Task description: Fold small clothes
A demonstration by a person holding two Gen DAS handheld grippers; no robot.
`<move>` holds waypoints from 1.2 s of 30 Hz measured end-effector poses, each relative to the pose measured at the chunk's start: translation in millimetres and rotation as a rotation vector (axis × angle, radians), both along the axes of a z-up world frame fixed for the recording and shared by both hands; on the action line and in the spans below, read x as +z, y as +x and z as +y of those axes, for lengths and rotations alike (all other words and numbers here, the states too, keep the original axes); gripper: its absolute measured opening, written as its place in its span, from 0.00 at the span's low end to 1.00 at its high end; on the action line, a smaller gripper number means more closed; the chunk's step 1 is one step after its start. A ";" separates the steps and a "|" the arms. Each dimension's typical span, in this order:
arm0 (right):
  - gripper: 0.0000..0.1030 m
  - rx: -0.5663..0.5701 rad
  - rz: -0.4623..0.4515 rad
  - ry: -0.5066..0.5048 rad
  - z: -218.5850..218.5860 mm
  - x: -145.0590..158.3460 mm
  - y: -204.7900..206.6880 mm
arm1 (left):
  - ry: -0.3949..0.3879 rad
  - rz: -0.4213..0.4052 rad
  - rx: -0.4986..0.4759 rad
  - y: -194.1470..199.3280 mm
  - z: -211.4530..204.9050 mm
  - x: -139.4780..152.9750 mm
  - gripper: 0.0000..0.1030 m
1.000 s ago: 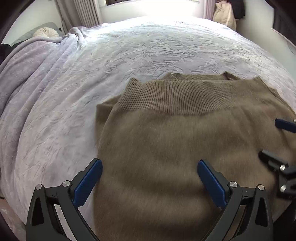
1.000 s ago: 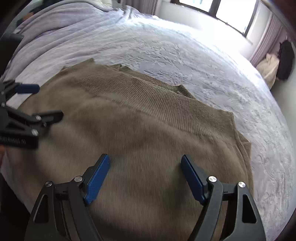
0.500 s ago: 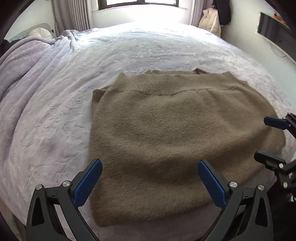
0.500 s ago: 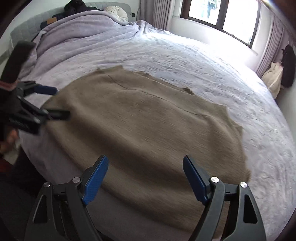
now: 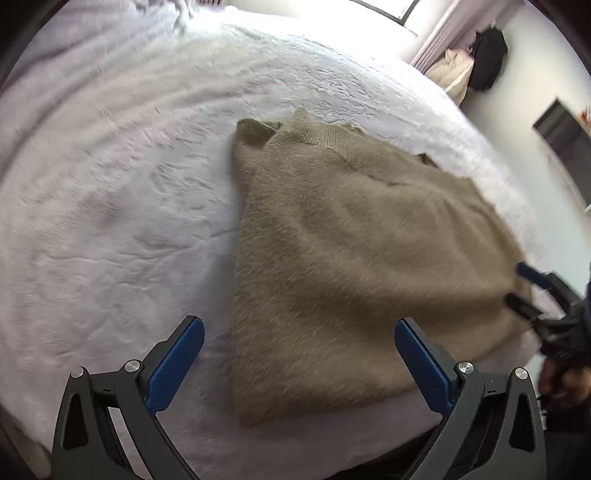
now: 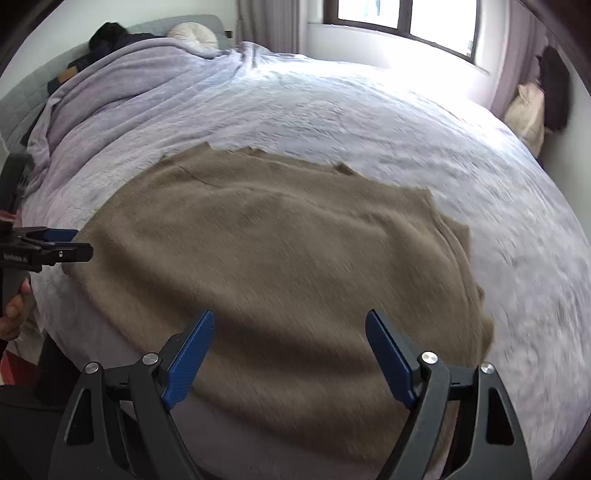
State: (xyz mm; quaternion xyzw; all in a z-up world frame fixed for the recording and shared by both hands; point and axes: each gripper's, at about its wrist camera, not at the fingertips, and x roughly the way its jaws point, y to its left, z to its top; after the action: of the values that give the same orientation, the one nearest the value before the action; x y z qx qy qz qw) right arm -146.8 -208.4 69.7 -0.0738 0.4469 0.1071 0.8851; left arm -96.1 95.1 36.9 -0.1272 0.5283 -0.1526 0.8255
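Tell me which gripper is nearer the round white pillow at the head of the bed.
Left. The left gripper hovers at the sweater's edge on the pillow's side; the right gripper hangs over its opposite half.

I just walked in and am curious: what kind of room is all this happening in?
Most likely a bedroom. A wide bed with a pale textured cover fills the view, a round pillow lies at its head, and curtains hang by a window. A tan sweater lies spread on the bed.

Both grippers: black frames, silver screws, blue ribbed pads. Left gripper (image 5: 299, 363); right gripper (image 6: 290, 356). Small white lettering on left frame.
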 end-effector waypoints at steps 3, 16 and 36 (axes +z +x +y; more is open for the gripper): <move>0.83 0.027 -0.014 -0.052 23.1 -2.1 10.0 | -0.061 0.038 0.011 20.4 -1.9 -10.7 1.00; 0.83 0.017 0.046 0.014 27.2 -14.4 36.9 | -0.031 0.067 -0.044 72.0 -38.7 -19.0 0.83; 0.87 -0.130 0.103 -0.049 37.4 -19.7 135.9 | -0.090 0.069 -0.048 75.8 -39.1 -22.4 0.81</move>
State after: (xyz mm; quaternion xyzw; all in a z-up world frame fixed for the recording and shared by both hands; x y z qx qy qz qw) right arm -10.9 -171.0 50.0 -0.0605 0.4981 0.0423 0.8639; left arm -20.3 56.0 14.5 -0.1567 0.5518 -0.1918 0.7963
